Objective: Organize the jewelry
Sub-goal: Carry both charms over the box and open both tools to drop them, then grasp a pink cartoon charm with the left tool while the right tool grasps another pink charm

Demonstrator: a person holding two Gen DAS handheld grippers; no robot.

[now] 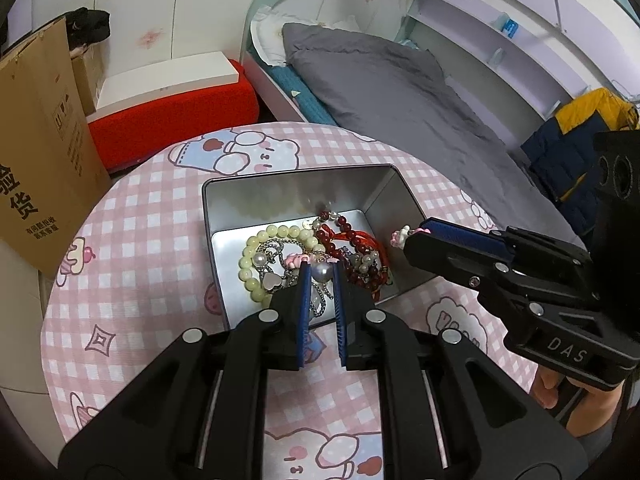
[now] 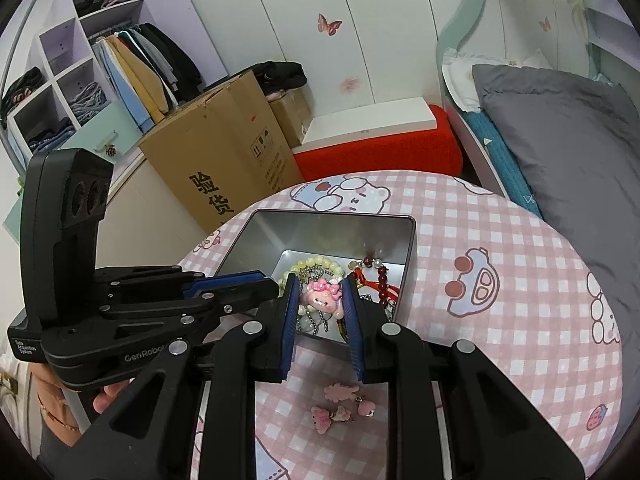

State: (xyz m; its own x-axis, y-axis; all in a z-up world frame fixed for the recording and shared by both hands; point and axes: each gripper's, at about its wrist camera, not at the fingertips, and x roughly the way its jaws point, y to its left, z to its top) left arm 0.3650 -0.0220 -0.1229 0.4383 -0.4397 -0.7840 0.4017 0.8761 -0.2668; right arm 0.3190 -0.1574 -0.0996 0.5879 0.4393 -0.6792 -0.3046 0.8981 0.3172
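A silver tin box (image 1: pixel 224 216) (image 2: pixel 400 232) sits on the round pink checked table (image 1: pixel 132 208) (image 2: pixel 500 240). It holds a pale green bead bracelet (image 1: pixel 256 246), a dark red bead bracelet (image 1: pixel 360 248) and silver chains. My left gripper (image 1: pixel 321 270) is over the box, shut on a large pearl pendant (image 1: pixel 322 272). My right gripper (image 2: pixel 320 294) is shut on a pink charm (image 2: pixel 325 298) above the box rim; it shows in the left wrist view (image 1: pixel 404 238). Several pink charms (image 2: pixel 340 406) lie on the table below my right gripper.
A cardboard box (image 2: pixel 224 160) stands left of the table. A red stool with a white board (image 1: pixel 172 108) is behind it. A bed with a grey duvet (image 1: pixel 400 92) runs along the right. A wardrobe shelf (image 2: pixel 60 80) is at far left.
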